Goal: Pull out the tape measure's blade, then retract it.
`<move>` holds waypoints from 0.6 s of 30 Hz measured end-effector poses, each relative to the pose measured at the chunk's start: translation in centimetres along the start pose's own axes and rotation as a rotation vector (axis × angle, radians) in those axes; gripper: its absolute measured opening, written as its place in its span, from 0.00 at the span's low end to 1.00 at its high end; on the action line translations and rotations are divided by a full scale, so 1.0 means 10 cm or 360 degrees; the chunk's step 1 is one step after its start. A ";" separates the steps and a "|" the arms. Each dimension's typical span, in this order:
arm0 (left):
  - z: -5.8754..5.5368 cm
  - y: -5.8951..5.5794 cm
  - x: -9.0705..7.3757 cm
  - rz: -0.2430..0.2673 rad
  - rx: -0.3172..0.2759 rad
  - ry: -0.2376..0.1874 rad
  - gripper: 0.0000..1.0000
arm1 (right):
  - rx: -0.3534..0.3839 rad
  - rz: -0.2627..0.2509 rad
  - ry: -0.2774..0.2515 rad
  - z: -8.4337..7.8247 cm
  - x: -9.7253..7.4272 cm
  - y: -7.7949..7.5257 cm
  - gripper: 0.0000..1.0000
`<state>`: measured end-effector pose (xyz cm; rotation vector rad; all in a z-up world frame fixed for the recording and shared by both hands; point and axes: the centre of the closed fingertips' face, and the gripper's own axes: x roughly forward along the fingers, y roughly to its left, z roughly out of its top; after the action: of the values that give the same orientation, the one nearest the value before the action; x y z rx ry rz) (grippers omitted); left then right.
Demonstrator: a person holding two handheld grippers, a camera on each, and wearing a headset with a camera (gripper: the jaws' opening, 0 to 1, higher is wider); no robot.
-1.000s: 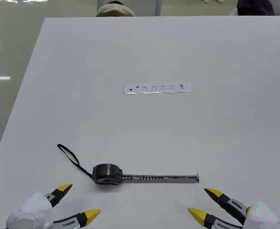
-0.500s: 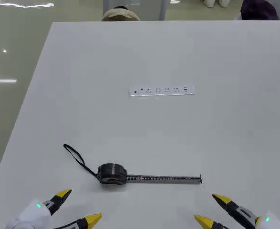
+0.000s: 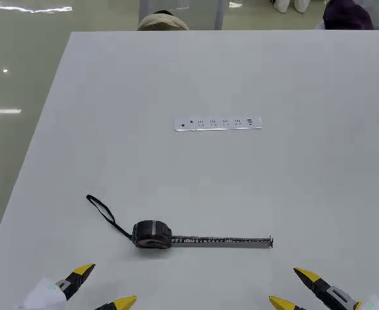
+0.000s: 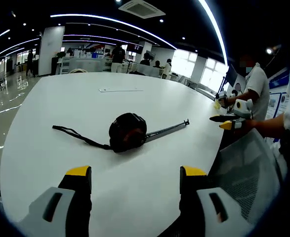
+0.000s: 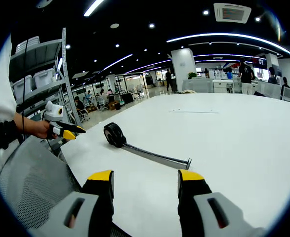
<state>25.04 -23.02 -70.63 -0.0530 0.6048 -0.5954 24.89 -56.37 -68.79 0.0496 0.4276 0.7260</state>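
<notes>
A black tape measure (image 3: 152, 234) lies on the white table (image 3: 241, 174), its blade (image 3: 221, 241) drawn out to the right and ending in a hook (image 3: 270, 242). A black wrist strap (image 3: 102, 214) trails off to its left. My left gripper (image 3: 102, 289) sits open at the near edge, below and left of the case (image 4: 128, 132). Open too, my right gripper (image 3: 297, 289) is below and right of the hook (image 5: 187, 162). Neither touches the tape. The left gripper view has its own gripper (image 4: 135, 173); the right gripper view has the case (image 5: 114, 134) and its own gripper (image 5: 145, 176).
A white power strip (image 3: 217, 123) lies flat further back at the table's middle. A grey mesh chair back (image 5: 31, 177) sits near the table's near edge. People and shelving stand in the room beyond.
Both grippers have drawn back toward the near edge of the table, away from the tape measure. The tape measure and its drawn-out blade lie as before.
</notes>
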 end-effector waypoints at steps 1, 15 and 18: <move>0.00 -0.01 0.00 -0.0004 0.0002 -0.0002 0.71 | -0.0002 0.0000 0.0001 0.00 -0.01 0.01 0.52; -0.04 -0.06 0.01 -0.0033 0.0001 0.0001 0.71 | -0.0004 -0.0023 -0.0001 0.03 -0.02 0.01 0.51; -0.04 -0.07 0.00 -0.0037 0.0006 -0.0002 0.71 | -0.0007 -0.0027 0.0005 0.03 -0.03 0.01 0.51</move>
<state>24.45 -23.60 -70.81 -0.0567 0.6025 -0.6192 24.75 -56.43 -68.42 0.0407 0.4292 0.7107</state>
